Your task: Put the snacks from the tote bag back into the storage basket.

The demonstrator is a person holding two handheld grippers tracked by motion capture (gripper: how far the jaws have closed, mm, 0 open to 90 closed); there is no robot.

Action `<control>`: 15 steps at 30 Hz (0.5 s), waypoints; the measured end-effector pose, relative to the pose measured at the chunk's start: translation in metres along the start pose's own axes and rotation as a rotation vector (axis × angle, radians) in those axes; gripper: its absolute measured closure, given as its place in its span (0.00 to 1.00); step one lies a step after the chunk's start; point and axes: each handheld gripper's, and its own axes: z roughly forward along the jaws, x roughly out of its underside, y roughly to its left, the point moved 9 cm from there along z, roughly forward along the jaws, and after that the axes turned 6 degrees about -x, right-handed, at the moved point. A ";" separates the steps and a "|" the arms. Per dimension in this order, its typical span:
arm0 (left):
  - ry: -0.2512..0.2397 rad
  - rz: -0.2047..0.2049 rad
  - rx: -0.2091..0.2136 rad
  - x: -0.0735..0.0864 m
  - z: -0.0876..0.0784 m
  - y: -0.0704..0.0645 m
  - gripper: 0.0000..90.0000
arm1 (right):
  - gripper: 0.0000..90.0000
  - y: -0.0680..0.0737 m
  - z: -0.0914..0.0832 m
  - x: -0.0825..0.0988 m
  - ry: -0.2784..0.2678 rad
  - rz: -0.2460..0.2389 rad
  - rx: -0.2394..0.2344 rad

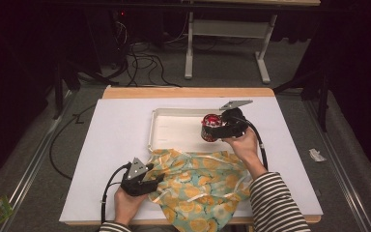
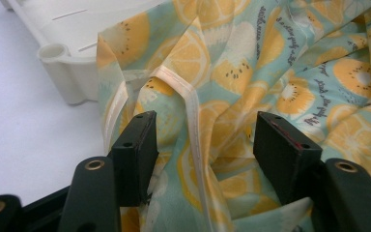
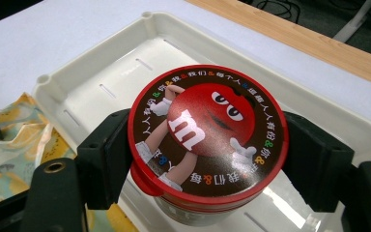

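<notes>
My right gripper was clamped on both sides of the round candy tub with the red lid, holding it over the right part of the white tray. My left gripper stood wide apart at the near left, its jaws straddling folds of the lemon-print cloth without pinching them.

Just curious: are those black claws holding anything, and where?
Right gripper clamps the candy tub by its lid's sides. Left gripper is open astride the cloth.
</notes>
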 end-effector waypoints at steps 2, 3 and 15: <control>0.000 0.001 0.001 0.000 0.000 0.000 0.46 | 0.29 -0.001 0.003 -0.001 0.005 -0.003 0.003; 0.000 0.000 0.001 0.000 0.000 0.000 0.46 | 0.29 -0.001 0.005 -0.001 0.005 -0.002 0.003; 0.000 0.001 0.002 0.000 0.000 0.000 0.46 | 0.29 -0.010 0.025 -0.007 0.034 -0.004 0.021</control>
